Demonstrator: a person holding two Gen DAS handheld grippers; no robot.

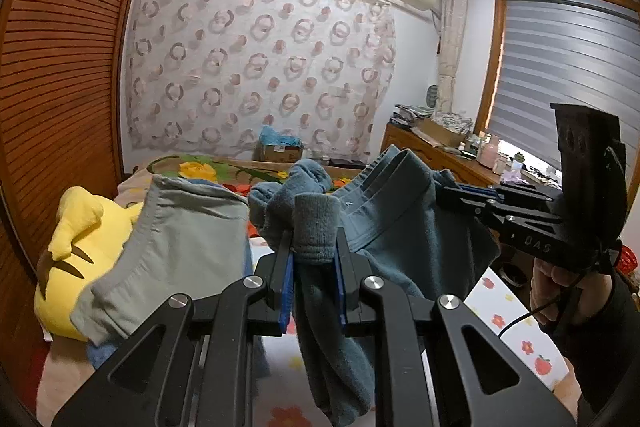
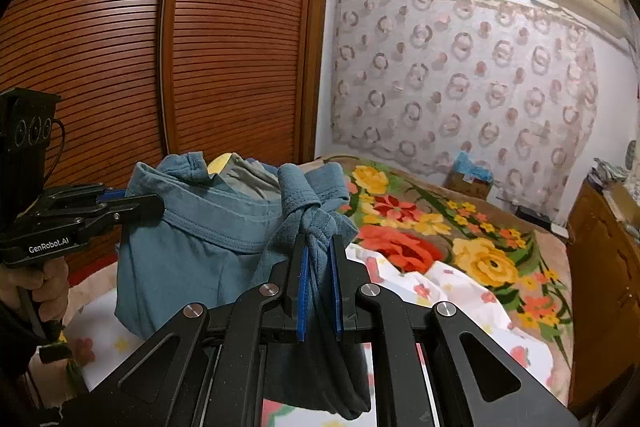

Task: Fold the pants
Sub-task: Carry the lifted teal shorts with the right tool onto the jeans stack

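Observation:
Blue-teal pants (image 1: 404, 227) hang in the air above the bed, held up by both grippers. My left gripper (image 1: 314, 247) is shut on a bunched cuff or corner of the pants. My right gripper (image 2: 318, 251) is shut on another bunched part of the pants (image 2: 192, 239). The right gripper also shows in the left wrist view (image 1: 452, 193), clamped on the waistband edge. The left gripper shows in the right wrist view (image 2: 132, 205), clamped on the opposite waistband edge. The waistband stretches between them.
A grey-green garment (image 1: 176, 239) and a yellow plush toy (image 1: 76, 259) lie at the left on the bed. A floral blanket (image 2: 460, 239) and a white printed sheet (image 2: 448, 291) cover the bed. A louvred wooden wardrobe (image 2: 200, 47) stands left, a wooden dresser (image 2: 600, 267) right.

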